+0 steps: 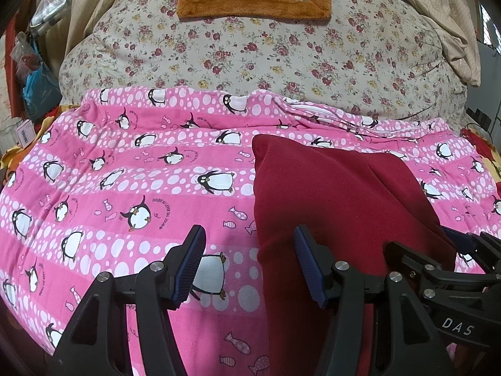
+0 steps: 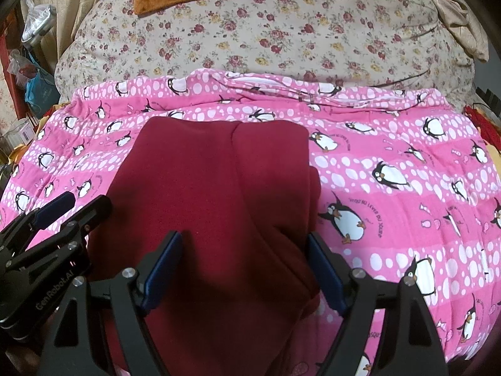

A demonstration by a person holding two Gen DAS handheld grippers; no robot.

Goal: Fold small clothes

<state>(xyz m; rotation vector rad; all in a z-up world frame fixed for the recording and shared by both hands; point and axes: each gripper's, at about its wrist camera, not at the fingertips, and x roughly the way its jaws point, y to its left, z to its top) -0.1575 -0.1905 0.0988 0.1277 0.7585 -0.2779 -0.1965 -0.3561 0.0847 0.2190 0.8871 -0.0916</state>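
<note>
Red garment (image 2: pixel 219 188) near edge hidden behind tools.

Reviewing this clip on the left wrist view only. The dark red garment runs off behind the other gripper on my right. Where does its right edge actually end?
Observer: In the right wrist view the dark red garment ends partway across the pink penguin blanket; bare blanket lies beyond its right edge.
Operator: Is the right gripper holding it?
Observer: No. The right gripper is open, jaws apart above the cloth, with the garment showing between them.
Operator: Is the garment flat all over?
Observer: Not quite. A seam or crease runs down its middle, and its right side is bunched near the right gripper.
Operator: And my left gripper?
Observer: The left gripper is open at the garment's left edge, gripping nothing.
</note>
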